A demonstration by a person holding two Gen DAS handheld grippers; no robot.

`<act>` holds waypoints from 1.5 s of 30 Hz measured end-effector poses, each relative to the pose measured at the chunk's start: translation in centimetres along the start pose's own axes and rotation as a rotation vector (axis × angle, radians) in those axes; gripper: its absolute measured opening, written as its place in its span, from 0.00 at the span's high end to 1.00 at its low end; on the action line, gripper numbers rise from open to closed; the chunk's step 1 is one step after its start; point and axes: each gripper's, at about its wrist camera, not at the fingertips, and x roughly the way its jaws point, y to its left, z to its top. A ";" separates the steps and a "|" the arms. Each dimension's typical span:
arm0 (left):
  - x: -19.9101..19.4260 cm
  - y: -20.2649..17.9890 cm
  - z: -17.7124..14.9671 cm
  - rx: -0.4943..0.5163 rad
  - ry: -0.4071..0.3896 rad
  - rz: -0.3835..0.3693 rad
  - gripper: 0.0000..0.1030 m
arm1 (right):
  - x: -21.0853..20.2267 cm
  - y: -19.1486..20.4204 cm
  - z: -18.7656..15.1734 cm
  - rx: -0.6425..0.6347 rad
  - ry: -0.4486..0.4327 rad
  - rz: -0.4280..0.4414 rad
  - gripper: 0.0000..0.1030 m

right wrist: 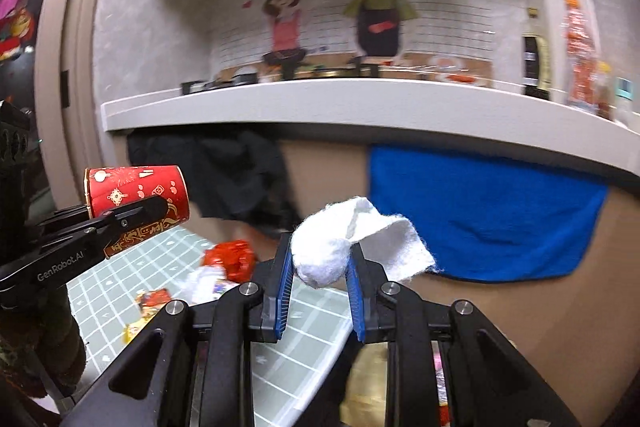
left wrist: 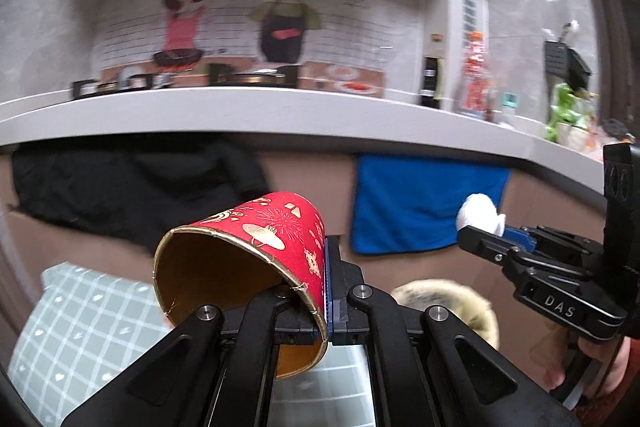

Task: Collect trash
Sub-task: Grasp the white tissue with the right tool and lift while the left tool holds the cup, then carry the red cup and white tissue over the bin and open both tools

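My left gripper (left wrist: 308,291) is shut on the rim wall of a red paper cup (left wrist: 260,247) with gold patterns, held on its side in the air, mouth toward the camera. The same cup (right wrist: 136,193) and left gripper (right wrist: 132,217) show at the left of the right wrist view. My right gripper (right wrist: 320,267) is shut on a crumpled white tissue (right wrist: 344,239), held above the table. The tissue (left wrist: 480,213) and right gripper (left wrist: 476,233) also show at the right of the left wrist view.
A green checked tablecloth (right wrist: 296,351) lies below, with red and white wrappers (right wrist: 224,267) on it. A grey counter (left wrist: 280,111) runs across ahead, with a blue towel (right wrist: 480,211) and black cloth (left wrist: 132,187) hanging under it. A fur-rimmed item (left wrist: 452,303) sits low right.
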 end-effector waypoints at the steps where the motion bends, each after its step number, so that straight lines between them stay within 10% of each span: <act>1: 0.5 -0.8 0.2 0.001 0.005 -0.018 0.99 | -0.5 -1.0 0.0 0.011 -0.004 -0.015 0.78; 20: 10.4 -11.2 -1.1 0.022 0.115 -0.174 0.99 | -2.1 -12.3 -2.2 0.126 0.028 -0.138 0.78; 45: 19.4 -12.7 -5.3 -0.073 0.346 -0.316 0.96 | 2.8 -17.8 -6.6 0.241 0.153 -0.153 0.74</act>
